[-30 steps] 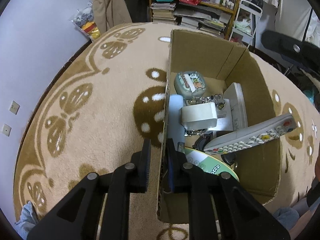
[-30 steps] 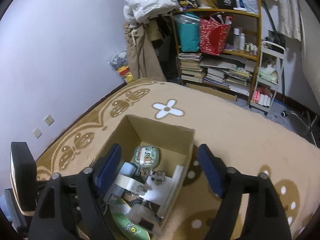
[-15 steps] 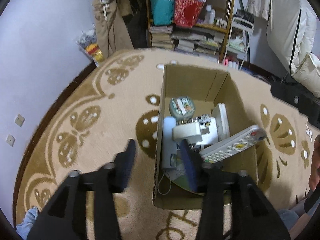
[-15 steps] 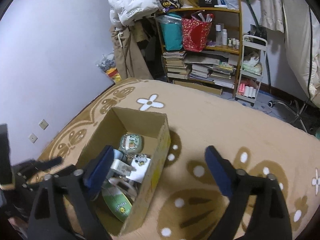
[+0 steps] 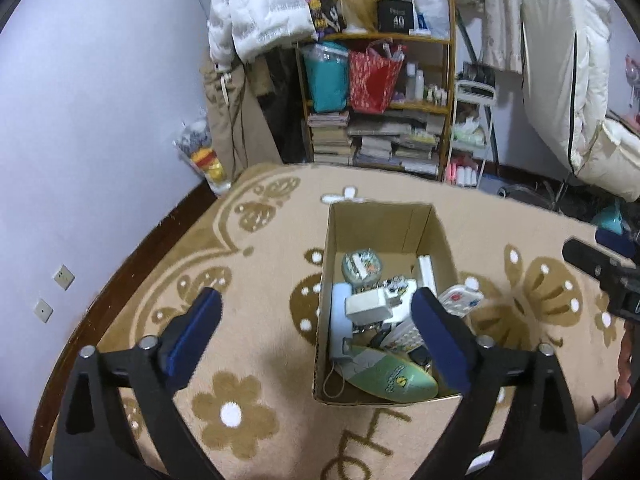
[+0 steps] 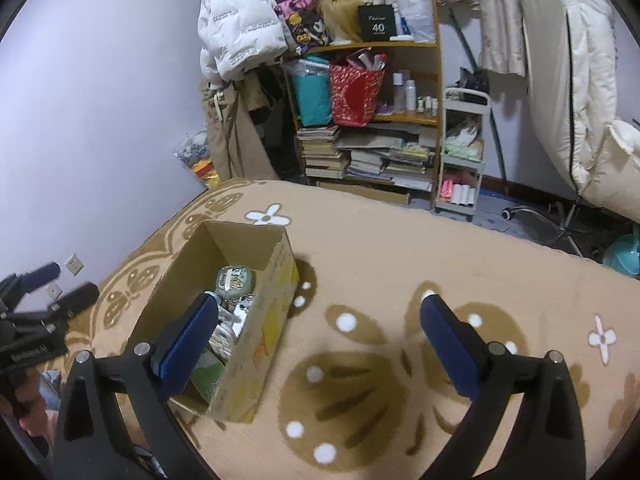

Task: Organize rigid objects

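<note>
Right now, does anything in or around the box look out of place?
Only the remote control: it lies tilted, one end propped over the right rim of the cardboard box. The other items are piled loosely inside, and nothing has spilled onto the rug.

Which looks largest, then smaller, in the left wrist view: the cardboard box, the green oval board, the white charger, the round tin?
1. Cardboard box
2. Green oval board
3. White charger and round tin look about alike; the tin lies farther from the camera, so their order is unsure.
</note>
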`<state>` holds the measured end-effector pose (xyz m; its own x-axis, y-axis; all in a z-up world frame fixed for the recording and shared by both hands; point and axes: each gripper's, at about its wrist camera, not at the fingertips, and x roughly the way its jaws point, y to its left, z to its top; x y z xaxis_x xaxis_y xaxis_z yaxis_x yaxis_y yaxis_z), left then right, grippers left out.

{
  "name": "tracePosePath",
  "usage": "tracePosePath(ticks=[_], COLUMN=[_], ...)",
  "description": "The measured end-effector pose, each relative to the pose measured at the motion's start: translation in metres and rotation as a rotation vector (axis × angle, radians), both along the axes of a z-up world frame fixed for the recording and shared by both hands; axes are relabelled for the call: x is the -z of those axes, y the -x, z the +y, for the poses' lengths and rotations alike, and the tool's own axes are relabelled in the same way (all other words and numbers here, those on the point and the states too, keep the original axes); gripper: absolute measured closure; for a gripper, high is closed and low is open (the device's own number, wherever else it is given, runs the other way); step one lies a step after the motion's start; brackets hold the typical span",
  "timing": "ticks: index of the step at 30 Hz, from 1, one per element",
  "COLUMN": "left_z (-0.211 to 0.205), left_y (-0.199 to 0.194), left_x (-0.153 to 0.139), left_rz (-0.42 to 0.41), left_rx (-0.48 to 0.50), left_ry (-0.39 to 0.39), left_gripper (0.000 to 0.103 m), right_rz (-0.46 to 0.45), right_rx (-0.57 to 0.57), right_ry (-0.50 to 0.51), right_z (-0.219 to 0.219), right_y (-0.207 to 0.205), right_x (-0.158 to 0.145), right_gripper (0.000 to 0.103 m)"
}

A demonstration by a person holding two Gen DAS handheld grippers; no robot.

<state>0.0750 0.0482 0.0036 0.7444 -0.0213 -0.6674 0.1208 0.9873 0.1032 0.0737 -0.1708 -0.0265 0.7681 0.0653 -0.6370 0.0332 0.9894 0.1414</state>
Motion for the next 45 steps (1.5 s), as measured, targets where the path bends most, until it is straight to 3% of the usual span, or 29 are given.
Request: tracePosePath(ticks=[8,18,30,45], left_z=[-0.009,-0.004,-0.017,-0.017], left_y=[0.040,0.075,0.083,0.090], left_x=[-0.024,-0.039,-0.012,-0.009], left_rz=[-0.152,-0.271,-0.261,-0.280], left_rx=[0.004,-0.002,0.020,0.024], left_ry=[-0.035,0.014,-0.030,-0.022], left_gripper=[0.001,0.001,0.001,0.000], right_rz=[-0.087,-0.211,-0.237,-0.208], right_rx=[0.028,0.058,0.119,0.101], right_ry=[0.029,0.060,0.053,0.089], right_z=[-0.008,-0.009,-0.027,-0.022], right_y=[0.044,0.093,0.107,0.103], right_x=[-0.014,-0.024,-0.011,0.000], right_gripper=[0.000,0.000,0.000,0.000])
